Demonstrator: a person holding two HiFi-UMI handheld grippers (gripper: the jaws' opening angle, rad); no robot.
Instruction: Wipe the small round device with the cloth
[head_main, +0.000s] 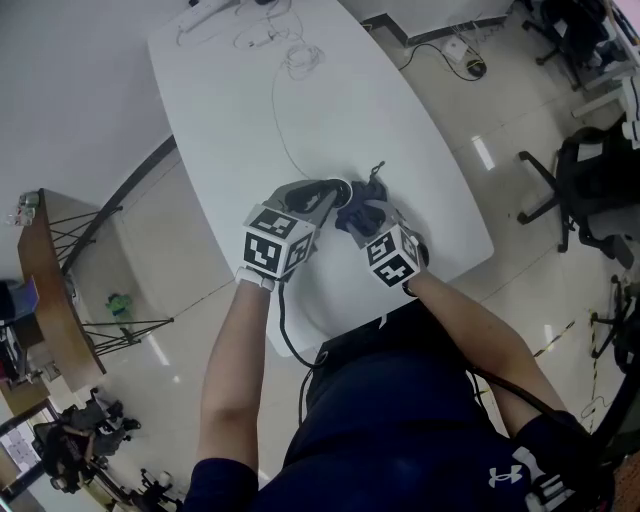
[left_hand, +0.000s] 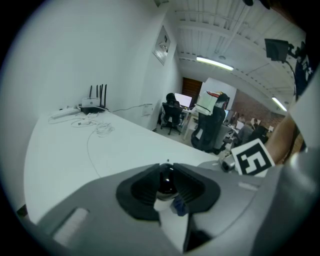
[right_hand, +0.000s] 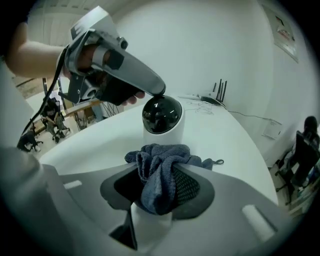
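The small round device (right_hand: 162, 116), a white body with a glossy black dome on top, stands on the white tabletop (head_main: 330, 90) near its front edge, straight ahead of the person. The left tool (left_hand: 167, 181) has its jaws drawn almost together and pinched on that dark dome, coming in from above and from the left. This looks like a steadying hold, so that the light body does not skate or tip once it is rubbed. Holding it high on that side also leaves the front and lower wall bare for the other side to work on. The right tool (right_hand: 161, 172) has its jaws partly closed and clamped on a bunched grey-blue cloth (right_hand: 160, 152). A thick wad of the cloth pushes out ahead of the jaws, so fabric rather than hard tips would meet the device first. That wad sits just in front of the device's base; whether it already touches cannot be told from the right gripper view. The cloth's small hanging loop trails onto the tabletop at the right. A thin cable (head_main: 280, 130) runs along the tabletop from the clutter at the far end toward the device. It is probably the device's lead, and one more reason to pin the device in place instead of lifting it. The wipe itself does not look begun
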